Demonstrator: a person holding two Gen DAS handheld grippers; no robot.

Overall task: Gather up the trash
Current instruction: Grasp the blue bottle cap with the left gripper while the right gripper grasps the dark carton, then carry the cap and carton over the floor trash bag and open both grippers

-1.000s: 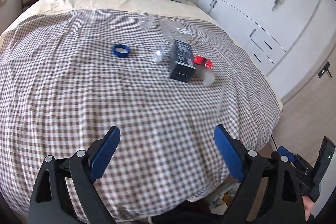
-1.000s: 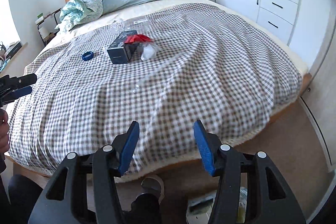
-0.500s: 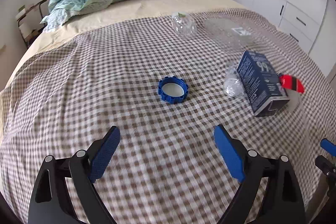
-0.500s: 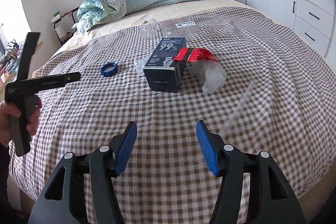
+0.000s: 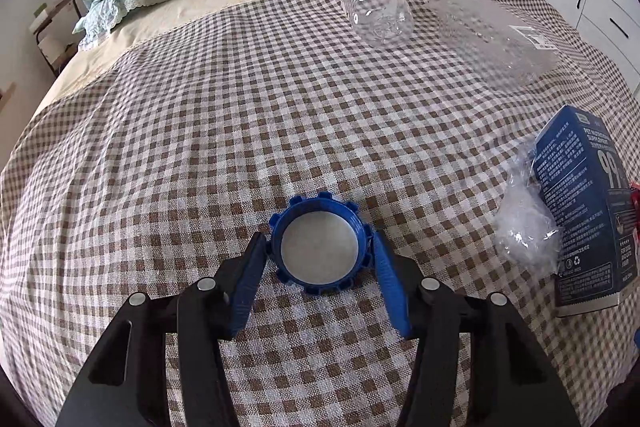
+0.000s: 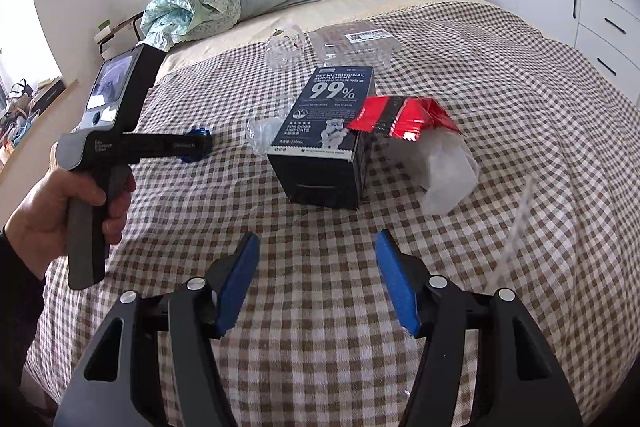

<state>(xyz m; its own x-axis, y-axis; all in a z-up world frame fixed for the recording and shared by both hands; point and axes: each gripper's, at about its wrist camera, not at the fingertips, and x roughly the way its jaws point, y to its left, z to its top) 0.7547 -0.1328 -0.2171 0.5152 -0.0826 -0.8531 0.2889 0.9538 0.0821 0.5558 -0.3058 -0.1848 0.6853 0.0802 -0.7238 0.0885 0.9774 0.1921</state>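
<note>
A: Several bits of trash lie on the checked bedspread (image 5: 200, 131). Where is the blue lid (image 5: 319, 245)?

B: Flat on the cover, open side up, right between the pads of the left gripper (image 5: 319, 247). Its jaws are closing around the lid; both pads sit at the rim, though I cannot tell whether they already press on it.

A: And the right gripper (image 6: 316, 247)?

B: It hangs over bare cloth with nothing between its pads, and its jaws are opening. Just ahead of it lies the dark box (image 6: 326, 131) on its side, with a red wrapper (image 6: 400, 117) leaning on the box and white plastic (image 6: 448, 167) under the wrapper.

A: What else?

B: A crumpled clear wrap (image 5: 524, 223) touches the box's left side. Farther up the bed lie a clear jar (image 5: 376, 11) on its side and a clear plastic tray (image 5: 492, 39) beside it. A thin clear strip (image 6: 516, 227) lies right of the right gripper.

A: The person?

B: A hand (image 6: 60, 207) grips the left tool's handle, seen from the right camera.
</note>
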